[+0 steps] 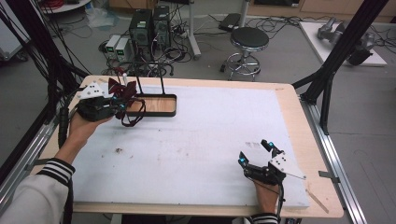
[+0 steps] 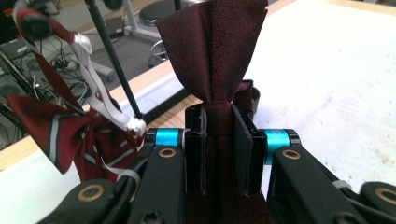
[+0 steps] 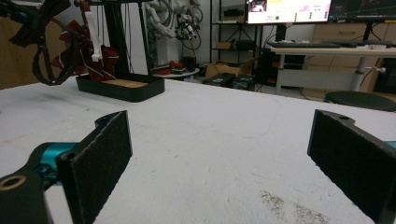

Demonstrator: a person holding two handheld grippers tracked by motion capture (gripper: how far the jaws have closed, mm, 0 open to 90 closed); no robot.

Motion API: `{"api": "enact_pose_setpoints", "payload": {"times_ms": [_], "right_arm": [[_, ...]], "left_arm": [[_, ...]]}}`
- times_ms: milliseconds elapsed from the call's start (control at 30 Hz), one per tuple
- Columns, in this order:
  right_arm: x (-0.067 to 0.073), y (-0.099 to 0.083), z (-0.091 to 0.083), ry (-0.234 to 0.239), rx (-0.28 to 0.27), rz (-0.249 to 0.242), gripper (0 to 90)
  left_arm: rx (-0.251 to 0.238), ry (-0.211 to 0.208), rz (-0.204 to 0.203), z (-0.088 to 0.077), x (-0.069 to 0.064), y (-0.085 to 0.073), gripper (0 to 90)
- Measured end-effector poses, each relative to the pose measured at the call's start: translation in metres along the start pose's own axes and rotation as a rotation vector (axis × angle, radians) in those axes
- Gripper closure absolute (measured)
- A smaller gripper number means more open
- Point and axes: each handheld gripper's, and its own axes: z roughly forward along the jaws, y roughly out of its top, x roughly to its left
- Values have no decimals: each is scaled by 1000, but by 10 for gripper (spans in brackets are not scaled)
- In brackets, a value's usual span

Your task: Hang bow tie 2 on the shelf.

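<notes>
Left gripper: raised near the table's far left corner, jaws clamped on the knot of a dark red bow tie; the fabric fans out above the pads.
Left hand: under the gripper body, forearm angled in from the near left edge, striped cuff showing.
Bow tie strap: hangs in a loop below the jaws, over the left end of the black stand tray.
Second tie: red, striped, with a white strap; hangs on the stand just beside the held one.
Right gripper: low over the white mat near the near right corner, jaws wide apart, nothing between them.
Right hand: enters from the near edge, gripper pointing away toward the far edge.
</notes>
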Motion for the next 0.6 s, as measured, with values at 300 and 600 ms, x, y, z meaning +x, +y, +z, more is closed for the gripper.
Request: {"api": "enact_pose_setpoints", "payload": {"times_ms": [300, 600], "right_arm": [[0, 0, 0, 1, 1, 3, 56], [0, 0, 0, 3, 0, 4, 56]], "left_arm": [[-60, 40, -2, 4, -4, 16, 759], [-124, 86, -43, 14, -6, 28, 758]]}}
